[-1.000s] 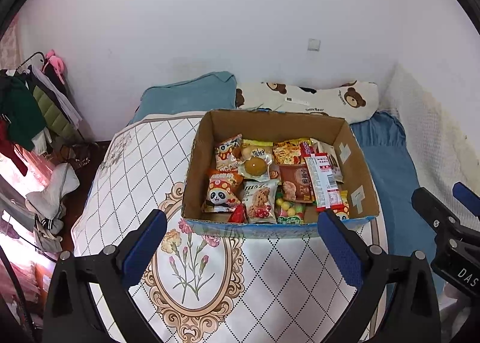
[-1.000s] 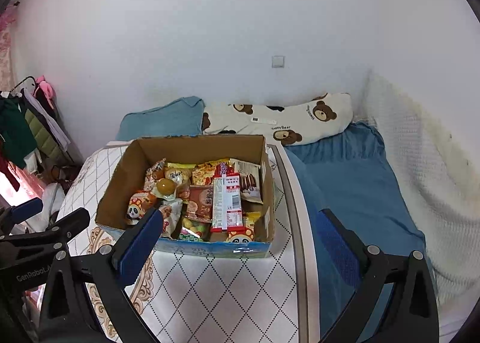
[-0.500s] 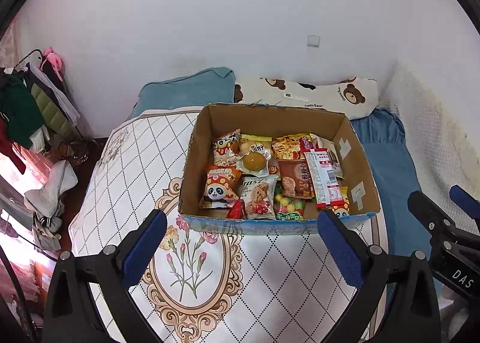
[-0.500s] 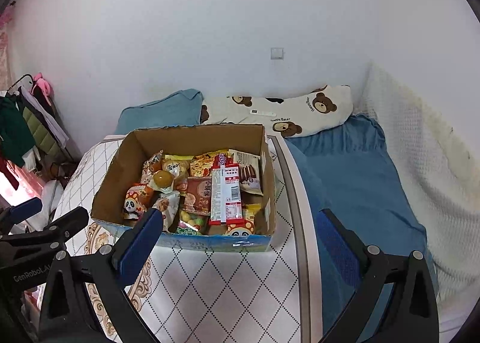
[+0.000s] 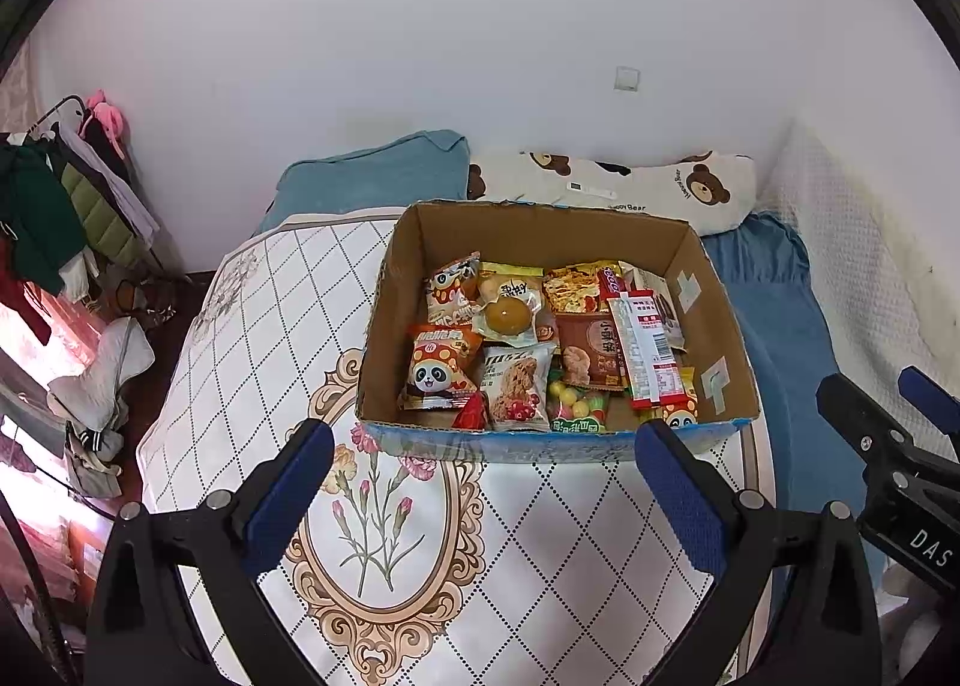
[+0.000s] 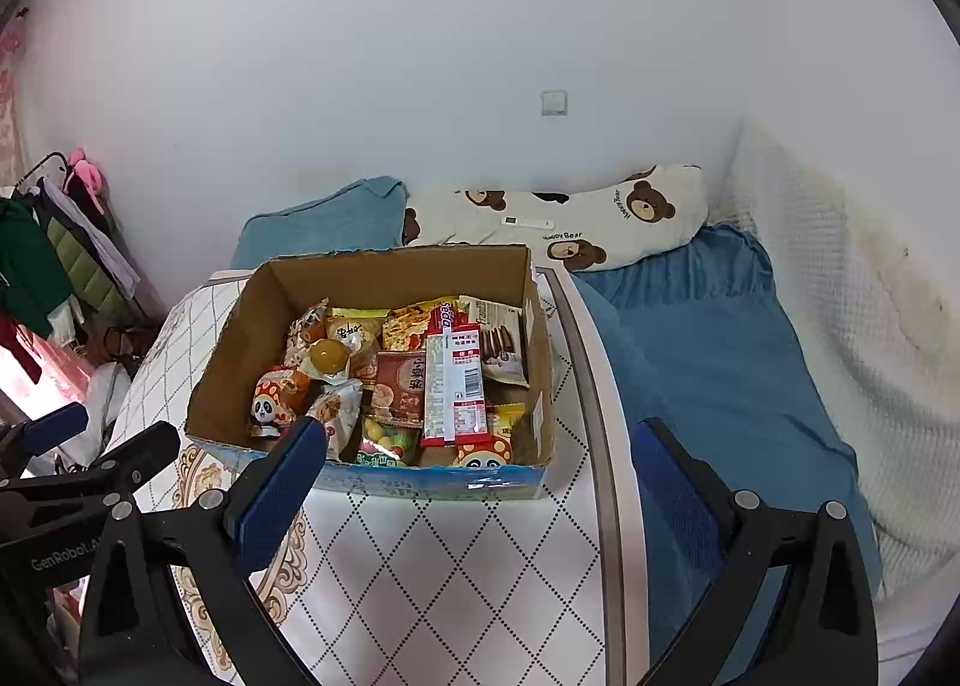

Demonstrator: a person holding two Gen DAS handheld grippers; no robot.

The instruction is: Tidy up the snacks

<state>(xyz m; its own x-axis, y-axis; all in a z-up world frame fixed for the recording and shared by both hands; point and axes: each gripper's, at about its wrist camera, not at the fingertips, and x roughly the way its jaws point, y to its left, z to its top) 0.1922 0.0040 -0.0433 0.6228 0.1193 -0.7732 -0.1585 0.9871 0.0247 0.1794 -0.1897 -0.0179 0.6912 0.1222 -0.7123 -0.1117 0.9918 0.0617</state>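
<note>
A brown cardboard box [image 5: 528, 233] [image 6: 240, 350] stands on a white quilt with a floral medallion [image 5: 384, 536]. Several snack packets lie flat inside it: a panda bag [image 5: 435, 368] [image 6: 270, 404], a long red-and-white packet [image 5: 642, 347] [image 6: 453, 380], a round yellow pastry [image 5: 509, 315] [image 6: 329, 355] and a bag of coloured candies [image 5: 573, 401]. My left gripper [image 5: 483, 497] hangs open just before the box's near wall, holding nothing. My right gripper [image 6: 477, 497] is open too, near the box's front right corner, also holding nothing.
A blue sheet [image 6: 720, 350] covers the bed to the right of the quilt. A teal pillow [image 5: 372, 176] and a bear-print pillow [image 6: 576, 224] lie behind the box against the white wall. Clothes hang on a rack [image 5: 54, 212] at the left, off the bed.
Both grippers have drawn back and risen slightly, so the box sits a little higher in each view. Both stay open; the snacks have not moved.
</note>
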